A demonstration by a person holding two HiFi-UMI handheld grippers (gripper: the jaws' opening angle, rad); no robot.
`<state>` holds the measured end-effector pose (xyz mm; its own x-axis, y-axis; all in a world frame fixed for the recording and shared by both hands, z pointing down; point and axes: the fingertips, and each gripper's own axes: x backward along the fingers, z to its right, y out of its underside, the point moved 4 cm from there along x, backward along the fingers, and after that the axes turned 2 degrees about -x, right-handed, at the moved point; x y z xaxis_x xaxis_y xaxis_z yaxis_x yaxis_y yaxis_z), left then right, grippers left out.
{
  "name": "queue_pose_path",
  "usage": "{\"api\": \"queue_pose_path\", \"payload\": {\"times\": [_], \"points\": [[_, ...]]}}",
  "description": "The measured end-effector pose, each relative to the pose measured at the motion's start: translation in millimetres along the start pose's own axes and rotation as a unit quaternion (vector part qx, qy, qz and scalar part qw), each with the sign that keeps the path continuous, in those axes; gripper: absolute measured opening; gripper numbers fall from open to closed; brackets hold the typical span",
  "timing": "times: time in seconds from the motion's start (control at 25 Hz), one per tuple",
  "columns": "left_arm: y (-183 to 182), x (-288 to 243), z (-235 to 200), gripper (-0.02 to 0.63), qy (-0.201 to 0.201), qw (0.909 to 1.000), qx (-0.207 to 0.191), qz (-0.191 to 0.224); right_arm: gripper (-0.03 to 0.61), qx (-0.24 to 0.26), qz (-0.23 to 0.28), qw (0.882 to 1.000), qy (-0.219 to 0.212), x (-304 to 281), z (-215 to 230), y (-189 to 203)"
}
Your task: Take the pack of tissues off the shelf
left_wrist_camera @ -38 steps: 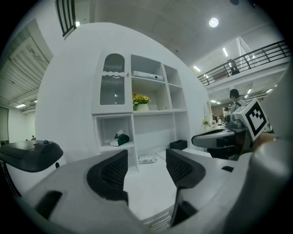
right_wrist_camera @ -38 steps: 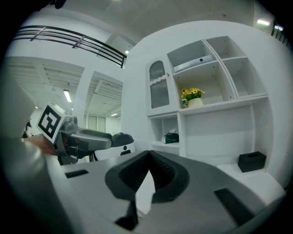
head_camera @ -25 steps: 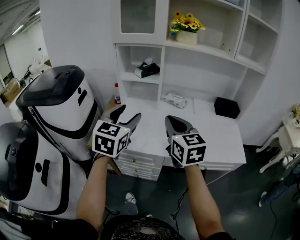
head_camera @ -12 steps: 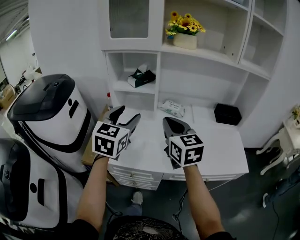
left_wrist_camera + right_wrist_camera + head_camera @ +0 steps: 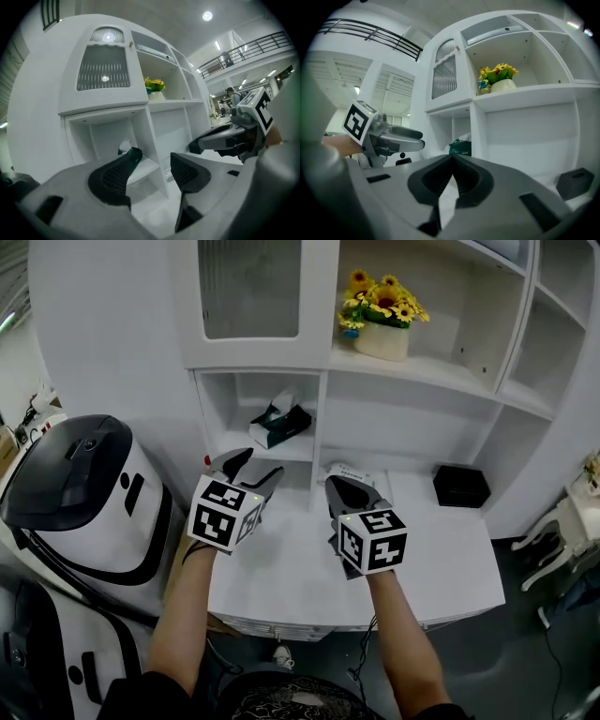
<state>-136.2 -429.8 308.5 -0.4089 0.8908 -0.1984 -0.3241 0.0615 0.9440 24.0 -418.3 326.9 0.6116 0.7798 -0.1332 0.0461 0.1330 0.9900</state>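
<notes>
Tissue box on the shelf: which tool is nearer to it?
Left. The left tool is just below the tissue box; the right tool is lower and off to the right.

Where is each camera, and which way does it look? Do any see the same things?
Head view: on the person's head, looking down at the shelves; forearms, left gripper and right gripper show.
Left gripper view: on the left gripper, facing the shelves along its open jaws; right gripper shows.
Right gripper view: on the right gripper, facing the shelves past its shut jaws; left gripper shows.
Shared: all three see the sunflowers and green tissue box.
</notes>
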Motion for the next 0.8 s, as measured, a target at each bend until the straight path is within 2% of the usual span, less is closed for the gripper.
{"api": "queue_pose_path", "payload": {"times": [0.2, 0.32, 0.52, 0.8], "points": [[-10, -39, -30, 0.279, 0.029, 0.9988, -0.04, -0.003, 0.005, 0.0, -0.005, 1.0, 0.014, -36, 10, -5], [-15, -61, -41, 0.279, 0.049, 0.9956, -0.079, -0.009, 0.005, 0.001, -0.008, 1.0, 0.02, -52, 13, -7], [-17, -95, -51, 0.279, 0.09, 0.9857, -0.14, -0.029, 0.005, -0.002, -0.009, 0.999, 0.038, -68, 20, -7], [-2, -134, -61, 0.279, 0.134, 0.9709, -0.19, -0.06, 0.005, -0.008, -0.007, 0.998, 0.064, -74, 30, -8]]}}
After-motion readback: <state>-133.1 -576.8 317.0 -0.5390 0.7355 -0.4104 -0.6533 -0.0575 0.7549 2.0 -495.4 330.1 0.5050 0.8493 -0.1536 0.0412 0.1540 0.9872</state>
